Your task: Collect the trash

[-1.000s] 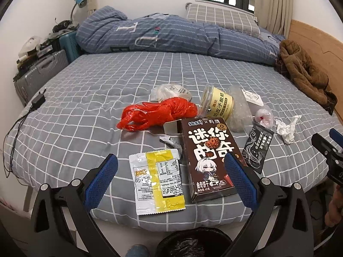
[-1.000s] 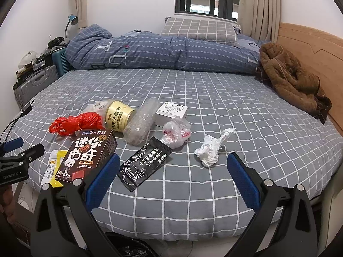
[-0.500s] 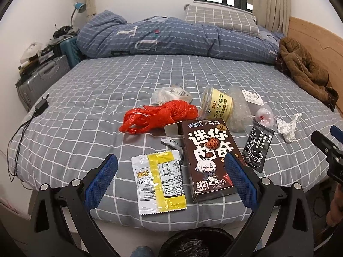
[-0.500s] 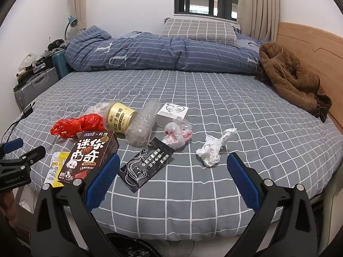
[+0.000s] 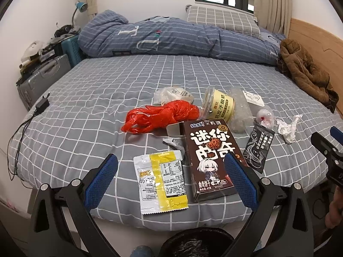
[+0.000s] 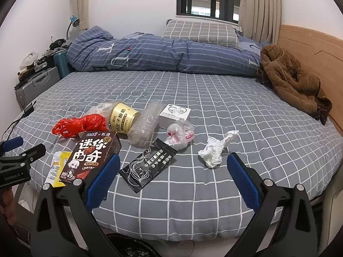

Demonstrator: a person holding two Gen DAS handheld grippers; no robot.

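the left claw (image 5: 169, 167) is spread wide and holds nothing; it hovers at the near edge of the bed (image 5: 90, 98). between its fingers, at 12 o'clock, lies the yellow sachet (image 5: 161, 176), and just beside it at 1 o'clock the brown box (image 5: 211, 156), whose near corner is behind the right pad. compared with a second ago, the bed sits a little lower in this view and the items look slightly nearer, so i judge the claw has risen and eased forward a little. nothing on the bed has moved.

the right claw (image 6: 173, 171) is also wide apart and empty. at 11 o'clock from it lies the black sachet (image 6: 148, 166), at 1 o'clock the tissue (image 6: 214, 150), and further at 12 o'clock the small bag (image 6: 179, 133). its view has changed only very little.

further out, in the left view, the red bag (image 5: 160, 116) lies at 12 o'clock, the cup (image 5: 218, 105) on its side at 1 o'clock, touching the bubble wrap (image 5: 241, 115). the bin (image 5: 193, 243) shows at 6 o'clock, below the bed edge.

all trash is on the bed, none collected yet. the small shift means, i think, the approach is only starting; the sachet or the box seems the first target for the left claw.
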